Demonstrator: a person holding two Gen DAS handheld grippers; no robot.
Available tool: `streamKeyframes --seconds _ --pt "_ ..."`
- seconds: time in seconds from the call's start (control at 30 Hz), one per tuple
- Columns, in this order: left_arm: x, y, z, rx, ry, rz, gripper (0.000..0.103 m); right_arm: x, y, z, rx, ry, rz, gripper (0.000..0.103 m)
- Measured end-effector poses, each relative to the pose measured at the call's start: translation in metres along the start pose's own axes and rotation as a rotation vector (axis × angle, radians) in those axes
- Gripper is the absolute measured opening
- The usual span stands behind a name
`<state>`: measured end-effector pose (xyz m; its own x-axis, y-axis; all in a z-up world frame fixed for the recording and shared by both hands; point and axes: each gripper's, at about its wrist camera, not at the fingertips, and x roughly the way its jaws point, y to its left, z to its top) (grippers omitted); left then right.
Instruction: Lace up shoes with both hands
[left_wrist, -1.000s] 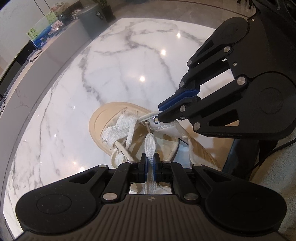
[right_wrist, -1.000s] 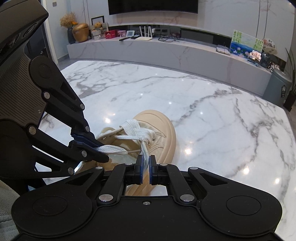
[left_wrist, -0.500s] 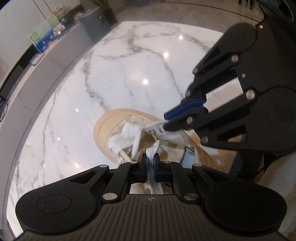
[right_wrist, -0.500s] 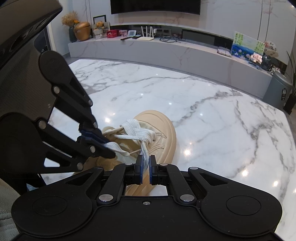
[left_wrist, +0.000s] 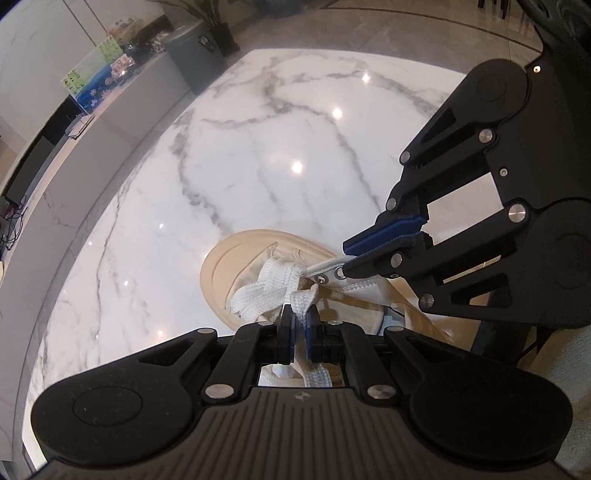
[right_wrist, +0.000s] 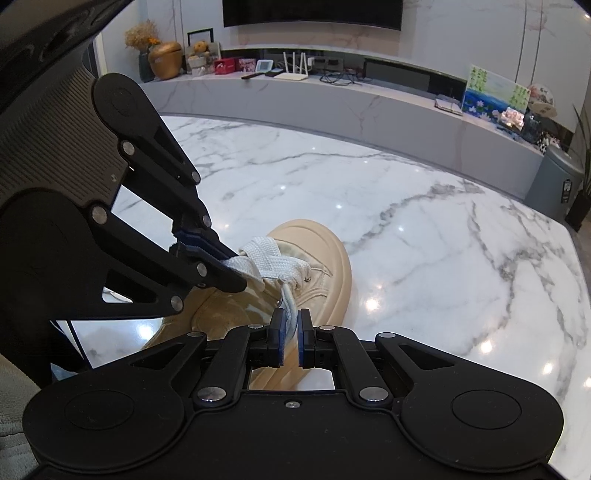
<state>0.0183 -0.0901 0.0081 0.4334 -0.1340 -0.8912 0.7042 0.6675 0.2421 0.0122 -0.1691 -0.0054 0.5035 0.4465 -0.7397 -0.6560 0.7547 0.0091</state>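
Observation:
A beige shoe (left_wrist: 226, 266) (right_wrist: 325, 266) stands on the white marble table (left_wrist: 258, 166) (right_wrist: 424, 258), with a flat white lace (left_wrist: 271, 290) (right_wrist: 275, 260) crossed over its tongue. My left gripper (left_wrist: 299, 318) (right_wrist: 236, 275) is shut on one lace strand, close over the crossings. My right gripper (right_wrist: 290, 322) (left_wrist: 344, 263) is shut on the other strand, a thin taut length that runs from an eyelet (left_wrist: 322, 277) on the shoe's side. The two grippers sit close together over the shoe's opening, and its heel is hidden behind them.
A long marble console (right_wrist: 369, 107) with small items, a painting (right_wrist: 495, 94) and a router runs behind the table. A grey bin (left_wrist: 192, 55) (right_wrist: 554, 184) and a plant stand at its end. Light fabric (right_wrist: 14, 398) shows at the near edge.
My left gripper has closed in on the shoe, and the lace between it and the crossings has shortened. In the right wrist view it has shifted right and up. The right gripper has stayed put.

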Motion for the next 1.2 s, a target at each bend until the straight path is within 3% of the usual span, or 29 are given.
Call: streamKeyframes --seconds 0.43,1.2 --pt "-0.009 -0.002 -0.005 -0.001 -0.010 -0.050 0.005 0.001 0.001 0.000 -0.003 0.001 -0.004 0.004" --pt "-0.002 -0.006 -0.012 0.028 0.013 -0.067 0.005 0.000 -0.001 0.000 -0.003 0.003 -0.006 0.004"
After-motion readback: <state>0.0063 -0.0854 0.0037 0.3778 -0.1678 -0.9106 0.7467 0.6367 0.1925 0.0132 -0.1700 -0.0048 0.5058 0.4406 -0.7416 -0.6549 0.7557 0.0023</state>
